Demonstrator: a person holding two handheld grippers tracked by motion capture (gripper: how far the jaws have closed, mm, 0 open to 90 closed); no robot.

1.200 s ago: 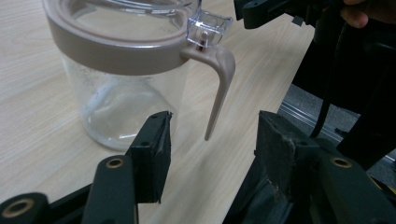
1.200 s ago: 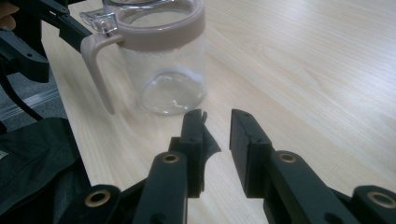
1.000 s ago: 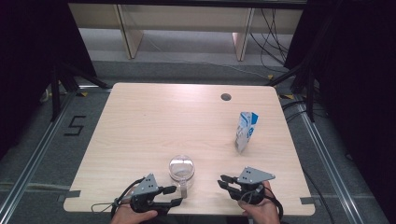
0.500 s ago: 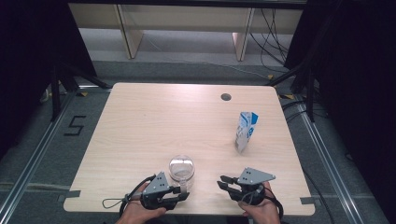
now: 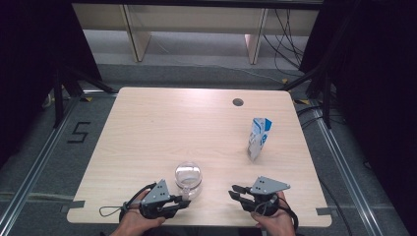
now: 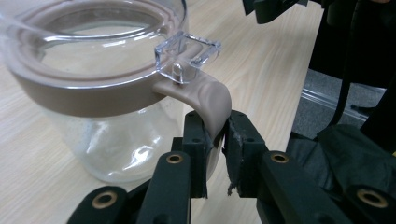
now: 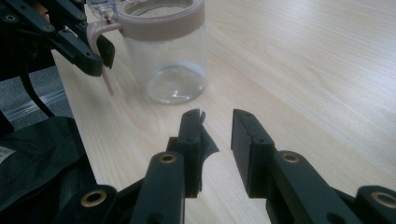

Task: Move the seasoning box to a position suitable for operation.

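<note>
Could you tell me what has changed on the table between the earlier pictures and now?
The left gripper has moved in toward the clear jar, and its jaws have just been closing; they now pinch the jar's beige strap. The jar shifted slightly along the near edge. The right gripper kept its place with nothing between its jaws, and the blue and white carton stands where it was.

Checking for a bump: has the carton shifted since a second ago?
No. The carton stands at the same spot below the table's round hole, toward the right edge.
</note>
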